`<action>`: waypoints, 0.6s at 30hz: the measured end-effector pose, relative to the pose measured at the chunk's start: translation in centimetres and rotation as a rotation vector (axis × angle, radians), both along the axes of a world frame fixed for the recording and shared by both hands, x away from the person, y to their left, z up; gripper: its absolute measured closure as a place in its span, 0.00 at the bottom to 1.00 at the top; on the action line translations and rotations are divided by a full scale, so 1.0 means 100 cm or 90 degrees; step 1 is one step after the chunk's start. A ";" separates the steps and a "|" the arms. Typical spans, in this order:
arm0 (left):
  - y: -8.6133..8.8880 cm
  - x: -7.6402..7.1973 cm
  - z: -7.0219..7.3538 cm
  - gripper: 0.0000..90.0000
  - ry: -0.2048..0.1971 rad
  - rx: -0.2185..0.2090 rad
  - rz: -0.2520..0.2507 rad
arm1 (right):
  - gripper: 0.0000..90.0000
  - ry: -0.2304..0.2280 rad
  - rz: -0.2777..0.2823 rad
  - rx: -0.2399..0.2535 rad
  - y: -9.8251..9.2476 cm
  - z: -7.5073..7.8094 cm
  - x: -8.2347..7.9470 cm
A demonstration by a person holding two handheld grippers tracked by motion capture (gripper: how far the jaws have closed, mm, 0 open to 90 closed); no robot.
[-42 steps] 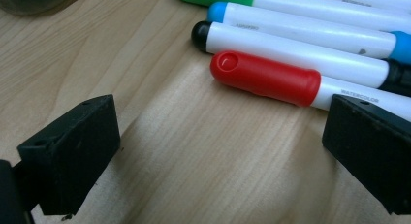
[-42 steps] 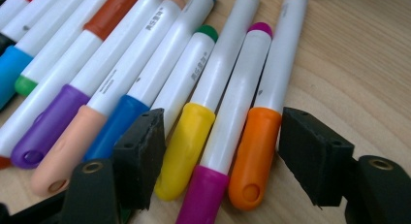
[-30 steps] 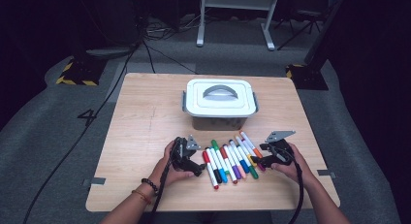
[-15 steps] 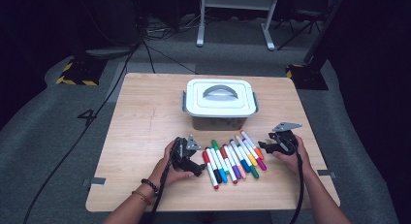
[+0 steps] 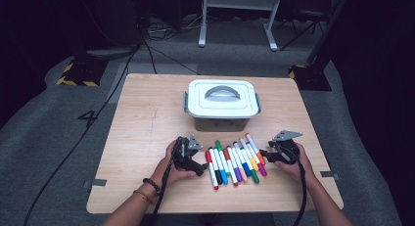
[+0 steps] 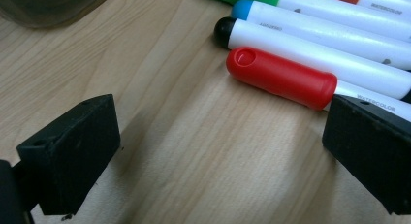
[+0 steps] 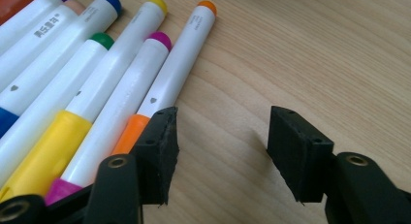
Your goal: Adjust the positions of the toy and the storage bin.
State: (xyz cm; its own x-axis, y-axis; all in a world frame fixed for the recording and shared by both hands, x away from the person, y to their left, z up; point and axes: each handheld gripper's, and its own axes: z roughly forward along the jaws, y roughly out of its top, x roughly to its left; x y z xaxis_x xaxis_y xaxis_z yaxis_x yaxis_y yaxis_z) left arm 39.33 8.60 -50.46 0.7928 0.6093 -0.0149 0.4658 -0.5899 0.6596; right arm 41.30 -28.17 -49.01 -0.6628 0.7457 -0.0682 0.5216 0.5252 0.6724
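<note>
One broad wooden tabletop (image 5: 147, 123) carries everything we work with. At its far middle stands a grey lidded box (image 5: 221, 102), closed, with a curved handle on top. Nearer to us lies a row of markers (image 5: 235, 162), side by side and touching, their long axes running roughly away from us with a slight lean, so they lie between our two hands.

Our left gripper (image 5: 195, 163) rests just left of the row. Its fingers (image 6: 72, 146) stand wide apart with bare wood between them, holding nothing. The red-capped marker (image 6: 281, 77) at the row's left end lies just beyond them, close to the finger on the right of the left gripper view, its length crossing that view at a slant.

Our right gripper (image 5: 264, 155) sits at the row's right end. Its jaws have just been closing, yet a clear gap remains and nothing sits in it. The orange marker (image 7: 179, 64), the outermost one, lies just outside the finger on the left of the right gripper view, running almost along the jaws' own direction. We judge the right hand nearer to a grasp: a small sideways shift toward the row would bring that marker into the gap.
</note>
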 end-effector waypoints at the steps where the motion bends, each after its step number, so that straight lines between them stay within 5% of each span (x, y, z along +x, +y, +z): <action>1: 0.005 0.002 0.000 0.00 0.000 0.000 0.001 | 0.52 -0.002 -0.001 -0.004 0.004 0.001 -0.003; 11: 0.044 0.013 0.000 0.01 0.000 -0.002 0.022 | 0.48 -0.005 0.048 -0.014 0.041 0.003 -0.012; 18: 0.055 0.010 0.003 0.02 0.007 0.016 0.027 | 0.38 0.002 0.053 -0.014 0.046 0.002 -0.010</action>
